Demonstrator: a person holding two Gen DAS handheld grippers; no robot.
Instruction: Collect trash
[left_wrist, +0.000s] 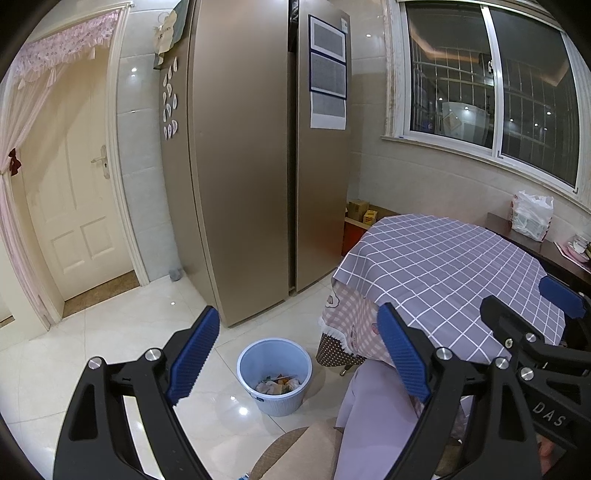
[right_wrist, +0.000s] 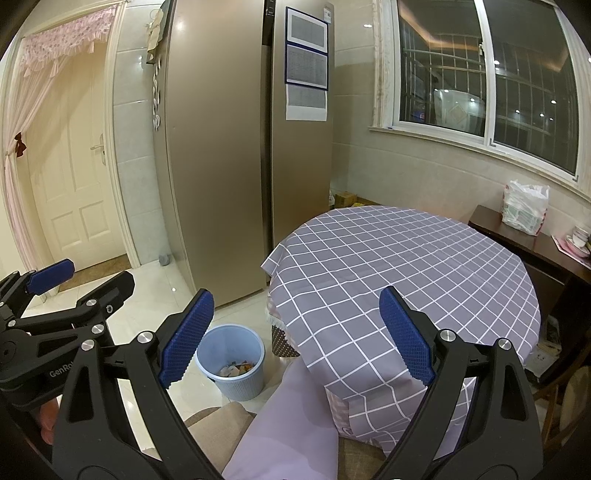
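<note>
A light blue trash bin (left_wrist: 274, 374) stands on the tiled floor beside the table, with crumpled paper and wrappers (left_wrist: 277, 385) inside. It also shows in the right wrist view (right_wrist: 232, 361). My left gripper (left_wrist: 297, 354) is open and empty, held above the bin and the table's near corner. My right gripper (right_wrist: 295, 332) is open and empty, over the near edge of the round table (right_wrist: 406, 266) with its grey checked cloth. The right gripper shows at the right of the left wrist view (left_wrist: 535, 314). The left gripper shows at the left of the right wrist view (right_wrist: 79, 280).
A tall gold fridge (left_wrist: 251, 155) stands behind the bin. A white door (left_wrist: 70, 192) is at the left. A dark side table (right_wrist: 535, 243) under the window holds a white plastic bag (right_wrist: 524, 210). A chair seat (right_wrist: 214, 424) lies below the grippers.
</note>
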